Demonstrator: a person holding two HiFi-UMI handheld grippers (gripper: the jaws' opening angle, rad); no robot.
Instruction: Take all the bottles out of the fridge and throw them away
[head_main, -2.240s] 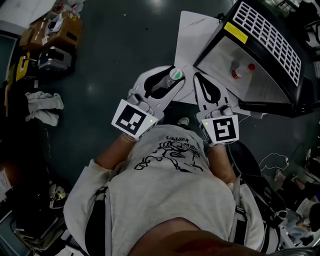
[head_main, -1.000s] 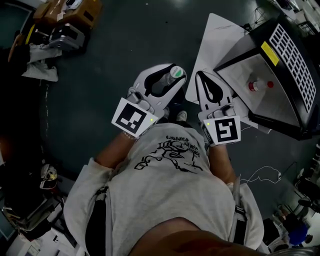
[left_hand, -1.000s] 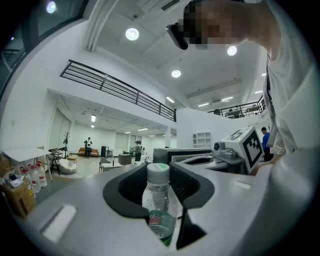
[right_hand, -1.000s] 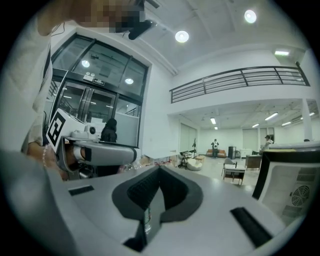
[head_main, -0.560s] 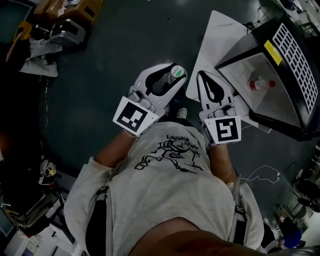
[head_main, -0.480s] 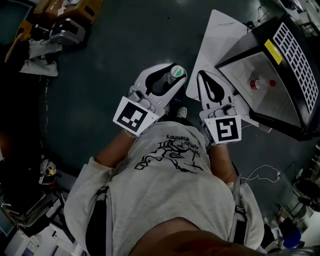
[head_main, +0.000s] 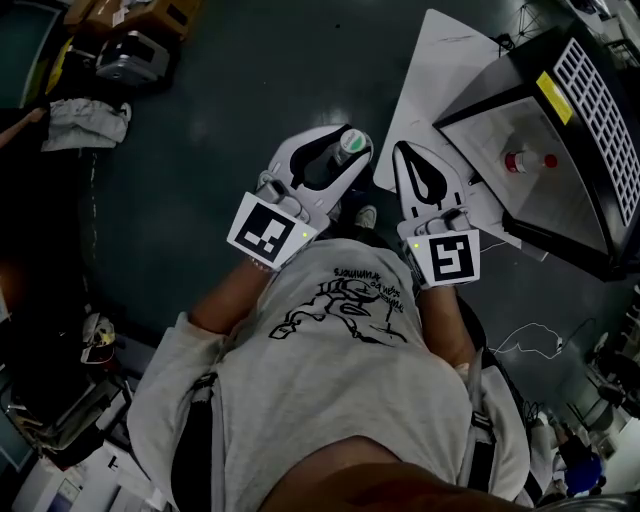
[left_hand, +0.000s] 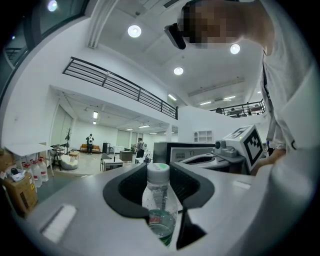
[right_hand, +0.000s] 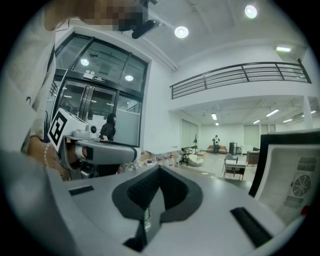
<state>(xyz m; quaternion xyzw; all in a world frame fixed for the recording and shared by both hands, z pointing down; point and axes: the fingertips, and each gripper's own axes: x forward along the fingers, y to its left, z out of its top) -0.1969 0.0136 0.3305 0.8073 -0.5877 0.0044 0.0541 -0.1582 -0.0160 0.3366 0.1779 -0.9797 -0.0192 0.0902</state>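
Progress: one bottle (left_hand: 160, 200) is out of the fridge (head_main: 585, 95) and sits in the left gripper (head_main: 338, 160), carried in front of the body over the dark floor (head_main: 200, 150). It is not yet thrown away. No bin shows in any view, so we judge the disposal leg is pending.

Remaining: a red-capped bottle (head_main: 527, 160) lies on its side on the white inner floor of the open fridge, well apart from both grippers. We cannot tell whether more sit deeper inside.

Fingers: the left fingers (left_hand: 120, 190) stand wide and pinch the bottle round its body, with neck and cap above the pads. The right gripper (head_main: 412, 165) has its fingers pressed together with nothing between them.

Held bottle: small, clear plastic, upright, with a pale green cap (left_hand: 159, 172) and a green-and-red label (left_hand: 161, 220) low on the body. It looks undented. We cannot read the fill level.
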